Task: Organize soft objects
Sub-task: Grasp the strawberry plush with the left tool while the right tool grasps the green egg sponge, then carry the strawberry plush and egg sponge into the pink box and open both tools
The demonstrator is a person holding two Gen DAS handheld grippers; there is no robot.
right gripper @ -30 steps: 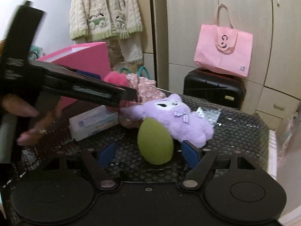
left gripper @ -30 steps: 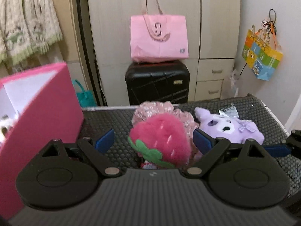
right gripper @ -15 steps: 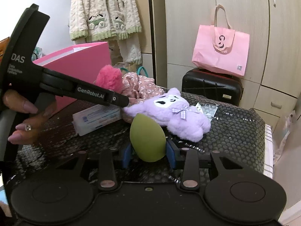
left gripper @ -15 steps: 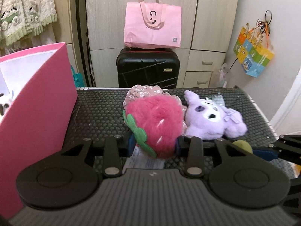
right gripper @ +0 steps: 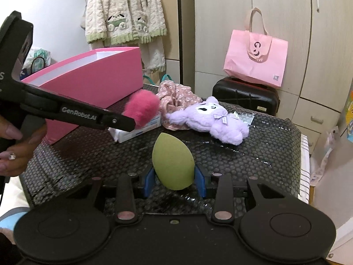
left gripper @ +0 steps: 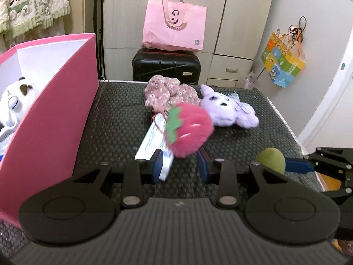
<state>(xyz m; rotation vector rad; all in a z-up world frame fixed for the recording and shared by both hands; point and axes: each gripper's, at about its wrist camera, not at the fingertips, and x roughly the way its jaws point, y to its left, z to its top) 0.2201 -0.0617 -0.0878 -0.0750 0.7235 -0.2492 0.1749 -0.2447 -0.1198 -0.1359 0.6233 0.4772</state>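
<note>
My left gripper (left gripper: 179,162) is shut on a fluffy pink strawberry plush (left gripper: 187,130) and holds it above the black mat; it also shows in the right wrist view (right gripper: 142,109). My right gripper (right gripper: 175,180) is shut on a green egg-shaped sponge (right gripper: 173,161), which also shows in the left wrist view (left gripper: 271,159). A purple plush toy (left gripper: 229,112) and a pink floral cloth (left gripper: 169,93) lie on the mat. The pink box (left gripper: 55,110) at the left holds a white plush (left gripper: 15,101).
A white and blue carton (left gripper: 154,145) lies on the black honeycomb mat (left gripper: 119,119) under the strawberry. Behind the table stand a black suitcase (left gripper: 166,66) with a pink tote (left gripper: 174,31) on it. A colourful bag (left gripper: 283,66) hangs at the right.
Both grippers closed: the left on the strawberry plush, the right on the green sponge. Both have lifted and drawn back, and the carton under the strawberry has come into sight.
</note>
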